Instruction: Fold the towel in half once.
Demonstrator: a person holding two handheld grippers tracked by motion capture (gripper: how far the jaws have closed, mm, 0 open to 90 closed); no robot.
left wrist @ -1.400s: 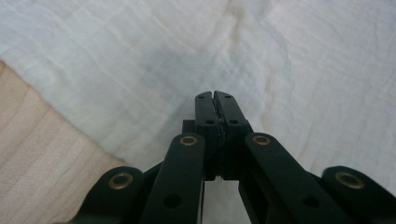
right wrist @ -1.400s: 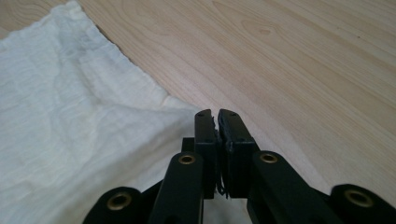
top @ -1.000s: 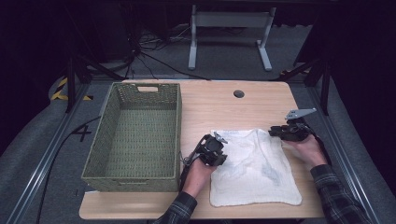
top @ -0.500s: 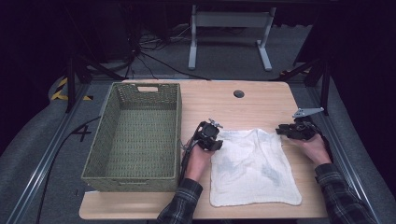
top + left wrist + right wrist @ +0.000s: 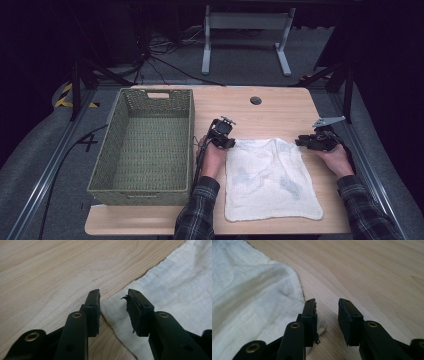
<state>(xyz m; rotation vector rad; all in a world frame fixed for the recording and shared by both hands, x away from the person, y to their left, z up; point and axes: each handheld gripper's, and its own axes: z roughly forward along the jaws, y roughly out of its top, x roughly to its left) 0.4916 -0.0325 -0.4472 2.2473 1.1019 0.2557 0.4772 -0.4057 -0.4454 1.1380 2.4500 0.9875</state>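
Note:
A white cloth [image 5: 270, 180] lies spread flat on the wooden table [image 5: 280, 110]. My left gripper [image 5: 229, 142] is at the cloth's far left corner. In the left gripper view its jaws [image 5: 113, 293] stand apart and have just been opening. The corner of the cloth [image 5: 180, 282] lies between them on the wood, untouched by the pads. My right gripper [image 5: 303, 142] is low at the far right corner, open. In the right gripper view [image 5: 327, 301] the edge of the cloth [image 5: 249, 297] runs under one jaw, and bare wood shows in the gap.
A deep green woven basket [image 5: 112, 135] stands on the left half of the table, close beside my left forearm. A round cable hole [image 5: 256, 100] sits near the far edge. Beyond the table stands a metal frame [image 5: 245, 22].
My left hand has moved away from me along the cloth's left edge to its far corner, and its jaws have opened wider. The right gripper has hardly shifted.

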